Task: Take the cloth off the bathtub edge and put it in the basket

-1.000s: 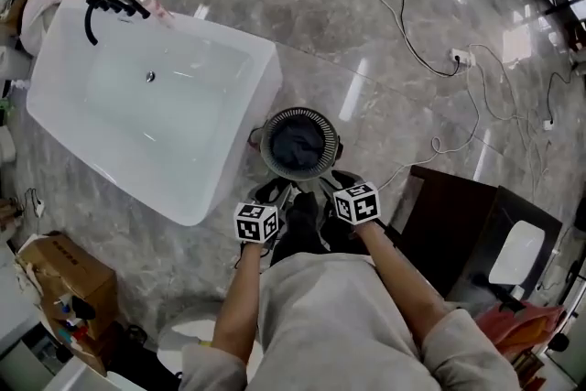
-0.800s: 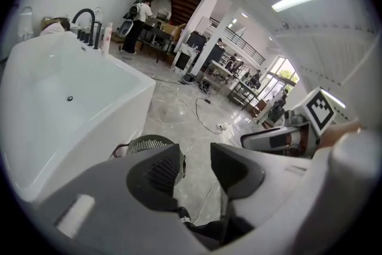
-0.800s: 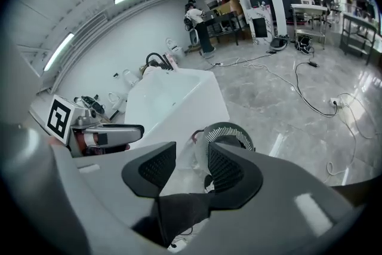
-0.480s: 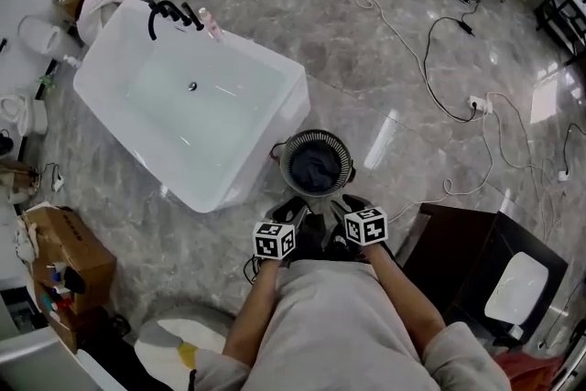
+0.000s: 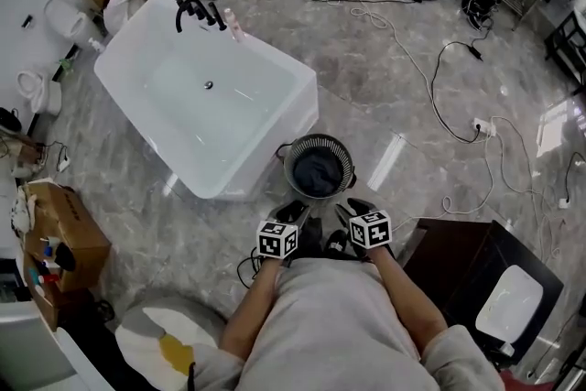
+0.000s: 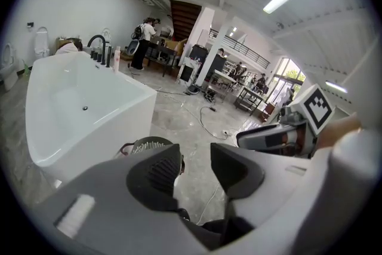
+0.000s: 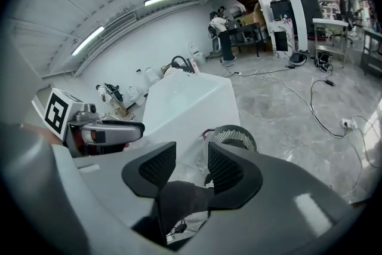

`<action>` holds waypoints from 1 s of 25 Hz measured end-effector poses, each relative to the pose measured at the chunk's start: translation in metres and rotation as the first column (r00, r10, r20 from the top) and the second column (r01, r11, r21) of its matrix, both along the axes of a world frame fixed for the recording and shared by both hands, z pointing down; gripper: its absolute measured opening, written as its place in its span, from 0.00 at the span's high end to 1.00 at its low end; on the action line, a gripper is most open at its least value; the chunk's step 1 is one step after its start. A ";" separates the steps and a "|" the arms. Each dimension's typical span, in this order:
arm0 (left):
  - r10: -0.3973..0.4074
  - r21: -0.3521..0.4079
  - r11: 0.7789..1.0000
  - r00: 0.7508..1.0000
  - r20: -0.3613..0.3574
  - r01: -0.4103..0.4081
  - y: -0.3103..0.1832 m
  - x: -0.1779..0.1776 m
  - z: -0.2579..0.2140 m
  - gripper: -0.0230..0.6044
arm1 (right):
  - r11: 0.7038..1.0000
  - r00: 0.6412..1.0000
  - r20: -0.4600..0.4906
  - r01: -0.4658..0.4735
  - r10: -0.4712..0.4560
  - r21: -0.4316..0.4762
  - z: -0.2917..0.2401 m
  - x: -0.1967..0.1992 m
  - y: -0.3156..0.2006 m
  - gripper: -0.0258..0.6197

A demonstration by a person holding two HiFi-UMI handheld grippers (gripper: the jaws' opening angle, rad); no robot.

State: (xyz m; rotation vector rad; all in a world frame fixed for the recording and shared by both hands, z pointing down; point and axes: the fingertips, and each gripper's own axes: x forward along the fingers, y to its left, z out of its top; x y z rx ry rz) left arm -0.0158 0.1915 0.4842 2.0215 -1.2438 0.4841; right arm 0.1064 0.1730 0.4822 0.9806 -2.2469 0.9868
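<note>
Both hand-held grippers, left [image 6: 196, 164] and right [image 7: 191, 158], are held a little open, empty. The basket [image 5: 289, 168], cloth [image 5: 317, 173] inside, could be kicked over by a careless step.

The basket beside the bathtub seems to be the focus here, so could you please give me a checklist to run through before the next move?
1. Cloth in place: ok. A dark cloth lies inside the basket.
2. Bathtub edge cleared: ok. No cloth shows on the rim in the head view.
3. Left tool empty: ok. Its jaws stand apart with nothing between them.
4. Right tool empty: ok. Its jaws stand apart with nothing between the pads.
5. Walking path: not ok. A corded power strip lies on the floor right of the basket.
</note>
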 end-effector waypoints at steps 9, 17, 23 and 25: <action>-0.012 0.036 0.999 1.000 0.019 0.011 0.000 0.004 -0.011 0.62 | 0.998 0.998 -0.025 0.062 -0.061 0.025 -0.007 0.000 -0.006 0.74; -0.046 0.063 0.997 0.999 0.025 0.044 -0.009 -0.006 -0.020 0.75 | 0.997 0.998 0.010 0.064 -0.064 0.034 -0.016 -0.008 -0.011 0.85; -0.025 0.064 0.998 0.999 0.033 0.023 -0.008 0.002 -0.020 0.87 | 0.999 1.000 0.012 0.028 -0.029 0.034 -0.013 0.004 -0.011 0.96; -0.018 0.050 0.999 0.999 0.040 0.016 -0.007 0.004 -0.017 0.87 | 0.999 1.000 0.003 0.022 -0.022 0.043 -0.014 0.008 -0.012 0.96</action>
